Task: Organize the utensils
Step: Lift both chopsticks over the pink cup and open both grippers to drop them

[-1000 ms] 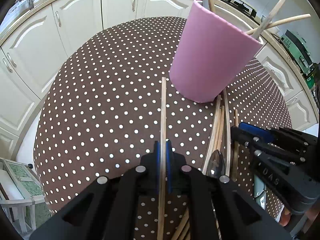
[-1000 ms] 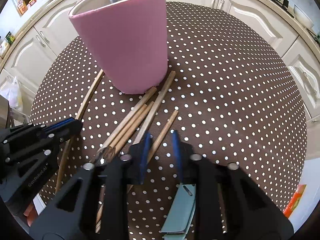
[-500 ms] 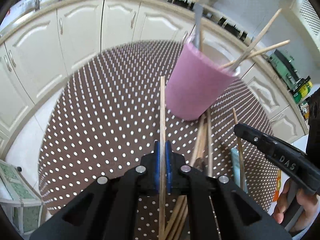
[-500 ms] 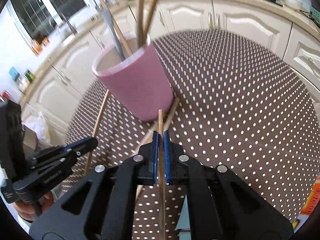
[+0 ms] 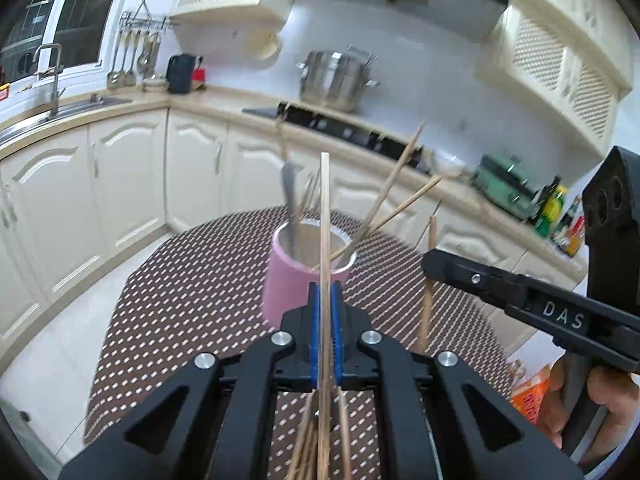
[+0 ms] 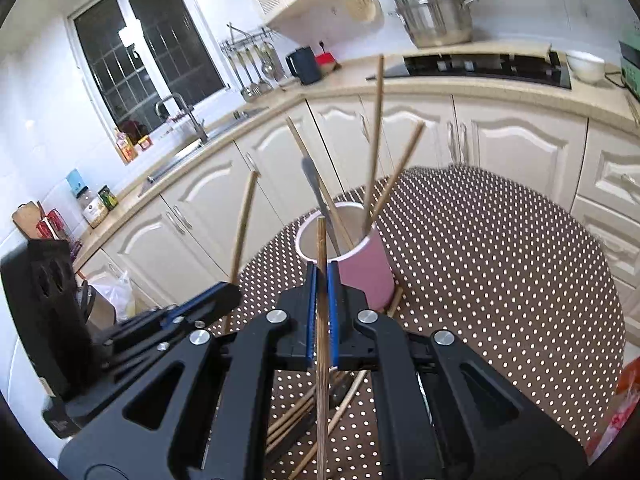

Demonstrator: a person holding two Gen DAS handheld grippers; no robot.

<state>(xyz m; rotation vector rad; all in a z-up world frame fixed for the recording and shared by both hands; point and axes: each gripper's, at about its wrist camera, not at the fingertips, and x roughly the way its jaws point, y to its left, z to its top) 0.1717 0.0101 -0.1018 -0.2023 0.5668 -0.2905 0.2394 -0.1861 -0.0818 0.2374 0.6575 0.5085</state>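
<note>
Chopsticks clamped in both grippers: left gripper (image 5: 325, 300) grips a pale chopstick (image 5: 325, 216), right gripper (image 6: 321, 280) a darker chopstick (image 6: 321, 248); you tip each down into the far pink cup (image 6: 362, 264).

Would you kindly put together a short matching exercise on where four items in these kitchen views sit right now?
Items:
1. pink cup
2. steel pot
3. pale chopstick
4. loose chopsticks

Places:
A. lying on the dotted tablecloth
B. clamped in the left gripper
C. on the counter behind the hob
D. upright, holding utensils

Pairs: 1-D, 2-C, 3-B, 4-A
</note>
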